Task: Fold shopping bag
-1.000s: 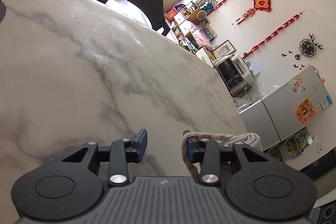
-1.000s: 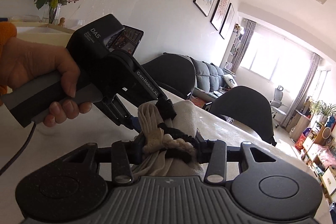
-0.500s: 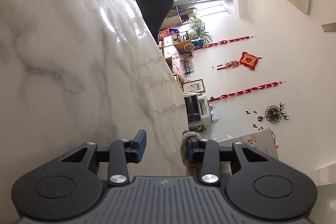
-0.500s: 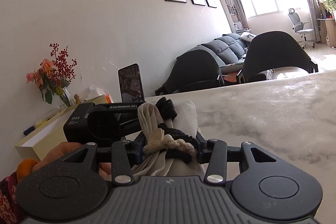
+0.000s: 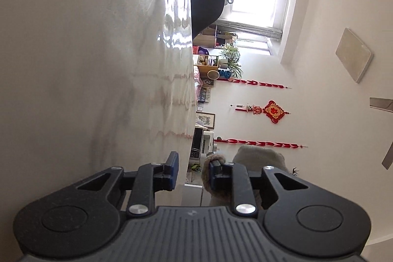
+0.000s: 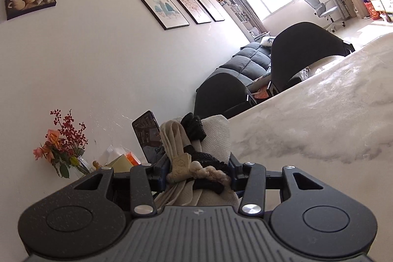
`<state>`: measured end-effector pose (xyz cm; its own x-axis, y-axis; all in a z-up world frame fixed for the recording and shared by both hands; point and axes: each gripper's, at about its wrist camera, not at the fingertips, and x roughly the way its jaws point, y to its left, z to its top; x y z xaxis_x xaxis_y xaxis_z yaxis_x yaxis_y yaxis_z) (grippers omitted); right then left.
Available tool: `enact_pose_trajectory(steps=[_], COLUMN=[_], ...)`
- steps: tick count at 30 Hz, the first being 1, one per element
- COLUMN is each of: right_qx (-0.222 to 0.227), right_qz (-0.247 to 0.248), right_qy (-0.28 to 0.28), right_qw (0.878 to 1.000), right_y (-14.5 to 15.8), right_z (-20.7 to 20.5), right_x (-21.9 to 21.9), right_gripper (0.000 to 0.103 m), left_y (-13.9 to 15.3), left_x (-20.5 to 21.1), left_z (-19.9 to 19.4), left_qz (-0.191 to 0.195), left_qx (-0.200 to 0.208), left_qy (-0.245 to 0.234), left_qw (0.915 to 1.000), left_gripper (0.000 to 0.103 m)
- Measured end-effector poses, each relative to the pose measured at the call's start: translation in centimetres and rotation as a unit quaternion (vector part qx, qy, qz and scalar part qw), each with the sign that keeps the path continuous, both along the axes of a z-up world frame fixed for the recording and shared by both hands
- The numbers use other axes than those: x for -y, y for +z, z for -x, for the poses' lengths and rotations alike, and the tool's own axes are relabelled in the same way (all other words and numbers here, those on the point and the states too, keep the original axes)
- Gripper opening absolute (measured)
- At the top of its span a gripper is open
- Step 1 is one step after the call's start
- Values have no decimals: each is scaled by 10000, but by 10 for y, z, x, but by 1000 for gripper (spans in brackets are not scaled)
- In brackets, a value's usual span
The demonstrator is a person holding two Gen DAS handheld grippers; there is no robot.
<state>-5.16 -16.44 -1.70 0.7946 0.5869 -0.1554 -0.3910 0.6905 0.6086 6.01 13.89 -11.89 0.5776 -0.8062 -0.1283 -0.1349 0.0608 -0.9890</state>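
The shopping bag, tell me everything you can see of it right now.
The shopping bag is cream woven cloth, bunched into a thick bundle with a braided rope handle and black knit trim. The right gripper clamps the bundle above the marble table. The left gripper, jaws closing, has rope against one finger only.

Most of the bunched cream fabric shopping bag (image 6: pixel 216 136) is hidden beneath the black body of the right gripper (image 6: pixel 196 174). In the left wrist view only a rounded cream hump (image 5: pixel 258 156) shows behind the left gripper's fingers (image 5: pixel 217 173). The dark smartphone screen (image 6: pixel 147 136) is too blurred to read.
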Motion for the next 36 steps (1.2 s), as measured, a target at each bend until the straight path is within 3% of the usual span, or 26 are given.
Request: enact_pose_trajectory(steps=[4, 10, 15, 19, 25, 29, 33, 36], right_qx=[-139, -208, -455, -533, -648, -797, -935, -1012], right_qz=[-457, -945, -1876, -2523, -3203, -3475, -3581, -3711], right_qy=[-82, -217, -5, 286, 572, 664, 818, 1027], right_qw=[9988, 9951, 9812, 9657, 9434, 9319, 9254, 9173], right_y=[-6, -14, -25, -31, -38, -43, -47, -50], right_z=[-5, -6, -14, -17, -21, -23, -26, -28], right_x=[12, 24, 42, 53, 65, 67, 64, 61], right_gripper=[48, 49, 50, 50, 51, 52, 52, 53], left_y=[6, 24, 38, 48, 62, 67, 77, 82], left_x=[3, 7, 7, 1, -3, -6, 18, 36], left_z=[1, 8, 21, 31, 44, 58, 53, 54], left_qz=[-2, -441, -598, -760, -766, -568, -396, -489], left_qx=[102, 576, 1085, 1342, 1725, 2073, 2493, 2686], left_qy=[-154, -406, -430, -410, -394, -467, -938, -1173], left_qw=[9998, 9965, 9914, 9872, 9812, 9755, 9631, 9548], left_gripper=[25, 24, 24, 57, 86, 93, 95, 95])
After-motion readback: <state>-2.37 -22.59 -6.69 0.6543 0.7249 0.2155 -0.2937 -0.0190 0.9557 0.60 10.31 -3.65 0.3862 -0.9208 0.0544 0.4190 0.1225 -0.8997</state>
